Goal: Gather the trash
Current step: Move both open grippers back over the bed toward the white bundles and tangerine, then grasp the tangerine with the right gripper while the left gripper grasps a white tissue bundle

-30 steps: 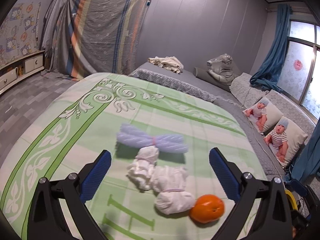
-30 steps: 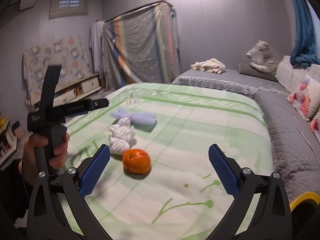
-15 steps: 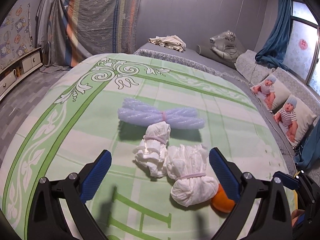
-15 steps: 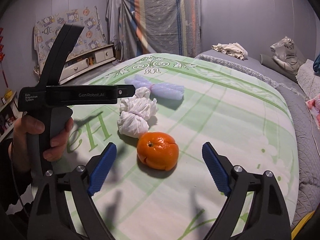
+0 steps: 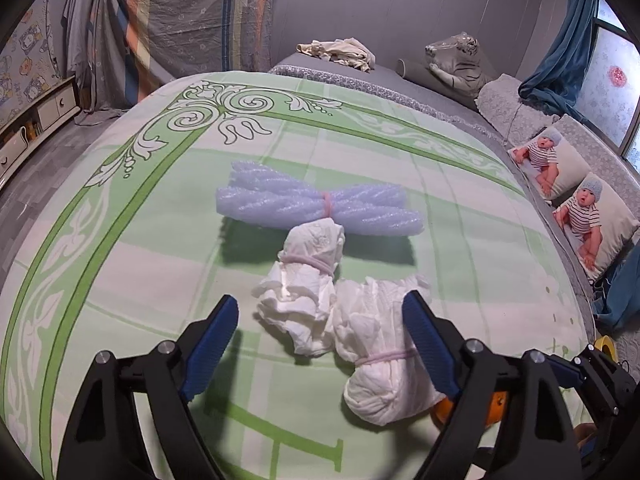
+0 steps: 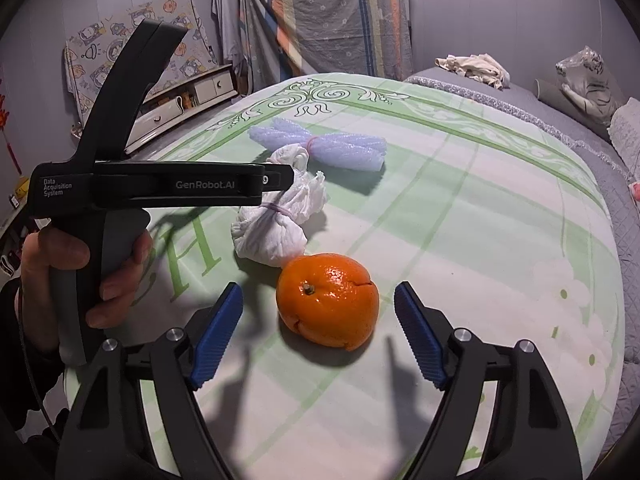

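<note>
On the green patterned bedspread [image 5: 120, 240] lie two white crumpled bundles tied with pink bands, a small one [image 5: 308, 280] and a larger one [image 5: 380, 368]. Behind them is a pale blue foam bundle [image 5: 320, 204]. My left gripper [image 5: 320, 336] hangs over the white bundles with its jaws closing; the bundles are between the pads, untouched. An orange [image 6: 328, 300] sits between the pads of my right gripper [image 6: 318, 332], whose jaws are also closing with gaps on both sides. In the left wrist view, my gripper's right finger mostly hides the orange [image 5: 495, 408].
A hand [image 6: 52, 256] holds the left gripper's body [image 6: 160, 184] at the left of the right wrist view. Baby-print pillows [image 5: 592, 216], a plush tiger [image 5: 460, 60] and a heap of clothes [image 5: 340, 50] lie on the grey bed behind. A low cabinet [image 6: 192, 92] stands past the bed's left edge.
Both grippers have come down and closer to the bed, and their jaws have narrowed. The white bundles now lie between the left jaws, the orange between the right.
</note>
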